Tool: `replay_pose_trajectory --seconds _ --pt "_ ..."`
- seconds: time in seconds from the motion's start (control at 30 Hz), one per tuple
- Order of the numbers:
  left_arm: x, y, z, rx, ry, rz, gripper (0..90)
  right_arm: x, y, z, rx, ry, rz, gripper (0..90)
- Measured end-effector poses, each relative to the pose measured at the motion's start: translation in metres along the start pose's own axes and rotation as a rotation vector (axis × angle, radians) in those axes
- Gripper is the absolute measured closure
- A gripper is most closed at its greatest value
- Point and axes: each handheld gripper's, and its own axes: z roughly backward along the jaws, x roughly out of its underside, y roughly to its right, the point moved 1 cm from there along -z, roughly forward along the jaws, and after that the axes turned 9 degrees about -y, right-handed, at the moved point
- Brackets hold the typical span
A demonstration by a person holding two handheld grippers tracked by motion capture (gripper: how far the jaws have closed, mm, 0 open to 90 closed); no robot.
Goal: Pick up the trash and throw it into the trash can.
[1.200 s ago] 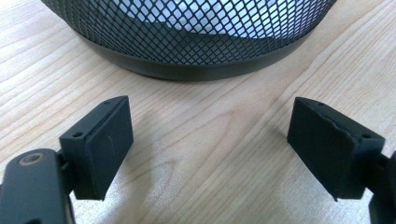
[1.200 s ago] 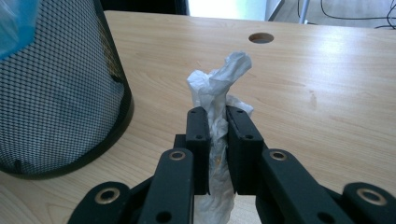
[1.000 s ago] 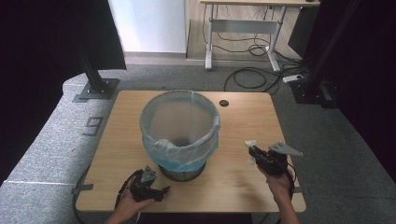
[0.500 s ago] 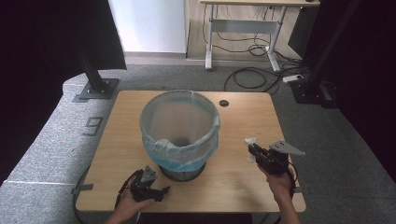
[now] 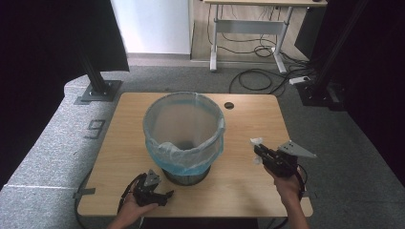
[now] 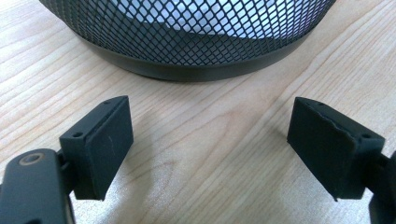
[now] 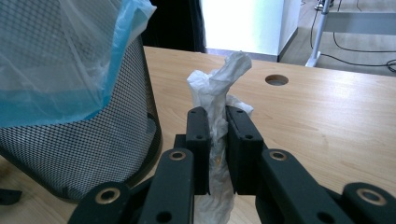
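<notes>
- The right gripper [image 5: 258,151] has its jaws clenched on a crumpled white wrapper [image 7: 219,105], pinching it at its middle so that a twisted end stands up above the jaws and the rest hangs below. A grip there keeps the scrap from slipping out either way.
- The wrapper is held in the air over the right part of the bench [image 5: 248,181], near its right edge, beside the waste bin [image 5: 184,136] and apart from it. It looks to be on its way to the bin's mouth and is not yet over the rim.
- The bin is black mesh, lined with a thin blue bag [image 7: 56,65] folded out over the rim, so whatever drops in lands in the liner. It stands in the middle of the bench.
- The left gripper [image 5: 160,194] rests low near the front edge, left of centre, its jaws released and wide apart with nothing between them. They point at the bin's base [image 6: 187,70], likely ready to steady it.
- A dark cable hole [image 5: 229,105] sits near the far edge.
</notes>
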Motion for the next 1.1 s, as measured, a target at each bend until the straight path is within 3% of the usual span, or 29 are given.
replay_pose_trajectory --seconds 1.1 --pt "0.0 0.0 0.0 -0.001 0.0 0.002 14.2 -0.03 -0.017 0.014 -0.047 0.072 0.019 79.8"
